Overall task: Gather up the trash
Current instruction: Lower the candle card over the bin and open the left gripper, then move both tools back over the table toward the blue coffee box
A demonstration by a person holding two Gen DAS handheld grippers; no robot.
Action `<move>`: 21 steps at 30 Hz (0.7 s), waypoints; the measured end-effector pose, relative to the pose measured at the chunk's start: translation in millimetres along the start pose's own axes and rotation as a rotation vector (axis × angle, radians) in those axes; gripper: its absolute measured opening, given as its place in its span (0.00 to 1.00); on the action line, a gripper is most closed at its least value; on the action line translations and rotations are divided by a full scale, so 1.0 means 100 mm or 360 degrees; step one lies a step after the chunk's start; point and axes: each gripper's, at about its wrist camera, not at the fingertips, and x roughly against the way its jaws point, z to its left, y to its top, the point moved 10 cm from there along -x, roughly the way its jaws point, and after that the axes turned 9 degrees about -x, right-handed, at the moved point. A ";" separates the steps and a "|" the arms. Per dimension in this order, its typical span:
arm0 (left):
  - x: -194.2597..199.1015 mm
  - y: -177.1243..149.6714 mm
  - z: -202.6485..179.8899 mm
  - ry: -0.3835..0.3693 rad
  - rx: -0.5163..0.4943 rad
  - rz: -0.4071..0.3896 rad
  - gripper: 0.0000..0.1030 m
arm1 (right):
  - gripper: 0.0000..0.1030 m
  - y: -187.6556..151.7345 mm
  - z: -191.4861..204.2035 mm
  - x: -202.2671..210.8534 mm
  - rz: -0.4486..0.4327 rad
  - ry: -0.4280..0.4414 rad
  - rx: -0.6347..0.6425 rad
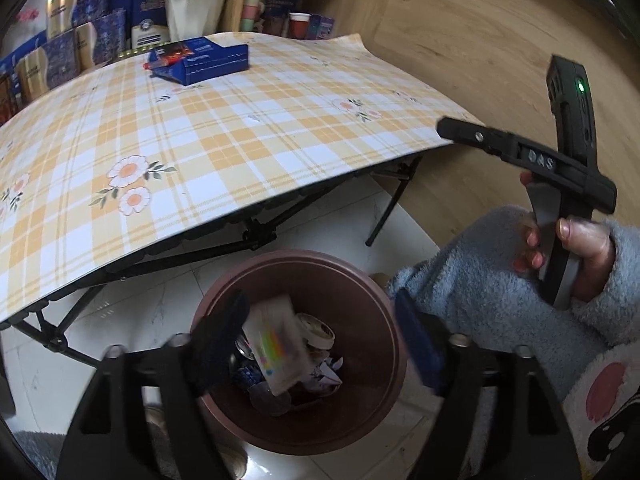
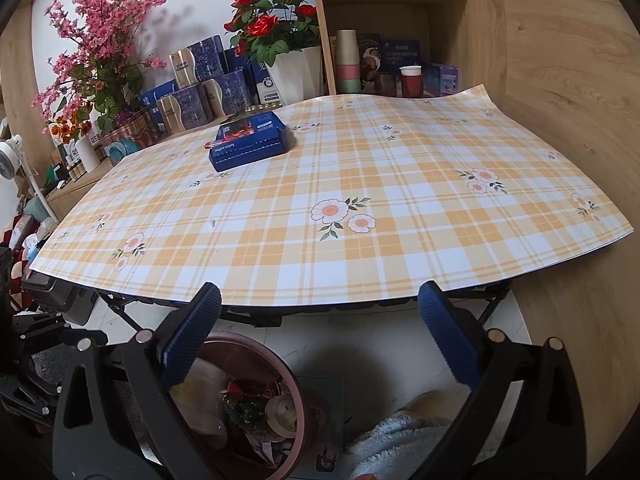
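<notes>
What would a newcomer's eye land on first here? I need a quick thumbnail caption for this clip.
First, the pale wrapper, blurred, between the open left gripper's fingers, right above the brown trash bin on the floor, which already holds scraps. Next, the yellow plaid tablecloth with daisies, bare except for a blue box near its far edge. Behind it, red roses in a white pot.

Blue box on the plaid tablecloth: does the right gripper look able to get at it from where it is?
Probably yes. The right gripper is open and empty at the table's near edge, and only bare yellow plaid tablecloth lies between it and the blue cardboard box. It would need a long forward stretch.
</notes>
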 end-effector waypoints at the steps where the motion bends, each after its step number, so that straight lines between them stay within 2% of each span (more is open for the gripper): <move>1: 0.01 0.01 0.02 0.0006 0.0016 -0.0012 0.80 | 0.94 0.00 0.01 0.00 0.0002 0.0003 0.0003; 3: 0.07 0.04 0.07 0.0039 0.0046 -0.0052 0.83 | 0.94 -0.01 0.02 -0.01 0.0003 0.0005 0.0010; 4: 0.11 0.06 0.10 0.0067 0.0053 -0.0077 0.88 | 0.94 -0.01 0.03 -0.01 0.0004 0.0009 0.0012; 7: 0.18 0.10 0.13 0.0114 0.0056 -0.0119 0.92 | 0.94 -0.02 0.04 -0.01 0.0008 0.0013 0.0012; 15: 0.17 0.09 0.26 0.0166 0.0131 -0.0106 0.93 | 0.94 -0.03 0.05 -0.02 0.0011 0.0009 0.0024; 21: 0.23 0.06 0.43 0.0231 0.0255 -0.0115 0.94 | 0.94 -0.03 0.04 -0.02 0.0011 0.0005 0.0008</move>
